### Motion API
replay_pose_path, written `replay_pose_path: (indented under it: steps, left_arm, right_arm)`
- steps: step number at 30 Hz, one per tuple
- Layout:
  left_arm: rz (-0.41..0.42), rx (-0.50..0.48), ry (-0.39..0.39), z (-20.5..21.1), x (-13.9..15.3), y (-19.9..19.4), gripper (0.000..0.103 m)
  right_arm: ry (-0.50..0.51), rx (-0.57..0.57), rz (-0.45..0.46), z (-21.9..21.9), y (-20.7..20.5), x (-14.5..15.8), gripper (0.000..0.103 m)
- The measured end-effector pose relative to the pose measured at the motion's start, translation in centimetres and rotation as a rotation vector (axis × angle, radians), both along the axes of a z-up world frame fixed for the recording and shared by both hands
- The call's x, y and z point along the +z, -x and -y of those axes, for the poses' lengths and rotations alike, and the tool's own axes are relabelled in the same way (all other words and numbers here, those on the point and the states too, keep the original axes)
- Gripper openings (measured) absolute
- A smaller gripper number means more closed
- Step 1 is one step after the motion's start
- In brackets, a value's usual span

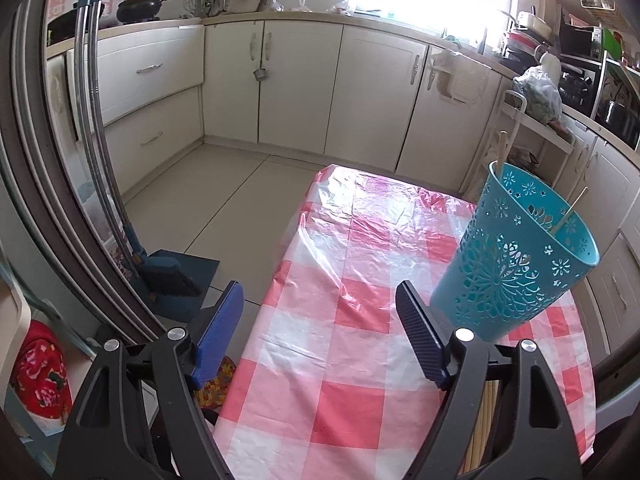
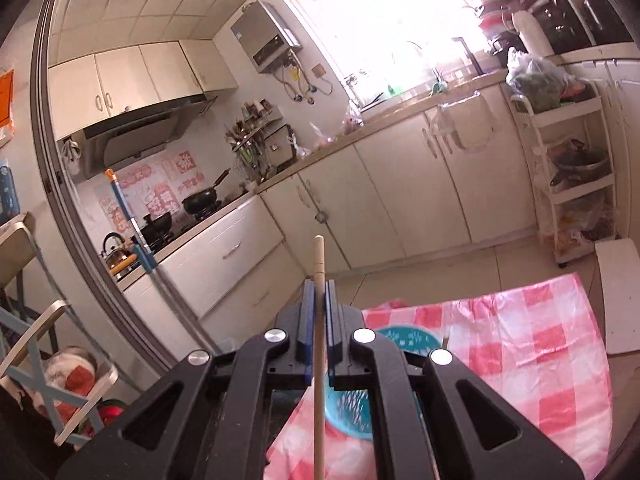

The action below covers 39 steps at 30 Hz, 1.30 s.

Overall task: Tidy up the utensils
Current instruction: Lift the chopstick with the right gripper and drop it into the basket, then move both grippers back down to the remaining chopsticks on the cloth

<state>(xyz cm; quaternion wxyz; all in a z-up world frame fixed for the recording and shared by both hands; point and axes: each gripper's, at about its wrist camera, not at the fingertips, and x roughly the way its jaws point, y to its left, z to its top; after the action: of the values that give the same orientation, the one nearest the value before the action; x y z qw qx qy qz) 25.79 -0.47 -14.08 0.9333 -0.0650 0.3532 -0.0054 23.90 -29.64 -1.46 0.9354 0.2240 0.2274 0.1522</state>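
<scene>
A teal perforated holder (image 1: 516,256) stands on the pink-checked tablecloth (image 1: 340,320), with two wooden utensils (image 1: 502,148) sticking out of it. My left gripper (image 1: 320,296) hovers over the table's near left part, just left of the holder, open with nothing between its blue pads. Pale wooden chopsticks (image 1: 486,420) lie low behind its right finger. In the right wrist view my right gripper (image 2: 319,284) is raised above the table and shut on a wooden chopstick (image 2: 319,264). The teal holder (image 2: 408,340) shows below it, mostly hidden by the gripper body.
White kitchen cabinets (image 1: 300,80) run along the far wall. A broom and dustpan (image 1: 172,272) lean by the sliding door frame at left. A white shelf trolley (image 2: 568,152) stands at the right. A folding chair (image 2: 40,340) is at the left.
</scene>
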Motion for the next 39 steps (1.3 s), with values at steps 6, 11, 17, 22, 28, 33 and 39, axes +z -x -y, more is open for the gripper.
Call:
replay_pose_path:
  steps: [6,11,17,22,28,33,39]
  left_arm:
    - [-0.001,-0.004,0.018,0.0,-0.1,-0.2,0.077]
    - [0.000,-0.004,0.037,-0.1,-0.1,-0.5,0.079]
    - [-0.005,-0.007,0.030,0.3,-0.3,-0.8,0.081]
    - [0.001,0.002,0.009,0.3,-0.4,-0.6,0.082]
    - [-0.010,0.023,0.008,-0.2,-0.7,-0.5,0.082]
    - [-0.013,0.034,0.007,-0.6,-0.9,-0.3,0.083]
    - [-0.016,0.030,0.005,-0.5,-1.1,-0.1,0.083]
  right_arm:
    - [0.134,-0.183,0.012,-1.3,-4.9,-2.2,0.006]
    - [0.235,-0.214,-0.045,-1.6,-6.5,-4.9,0.006]
    - [0.297,-0.189,-0.058,-1.7,-5.4,-6.1,0.006]
    - [0.319,-0.172,-0.079,-1.8,-4.5,-6.5,0.006]
    - [0.294,-0.189,-0.072,-0.6,-1.8,-5.1,0.009]
    - [0.280,-0.185,-0.055,-0.5,2.5,-4.1,0.032]
    - [0.300,-0.152,-0.147,-0.9,8.2,-6.8,0.037]
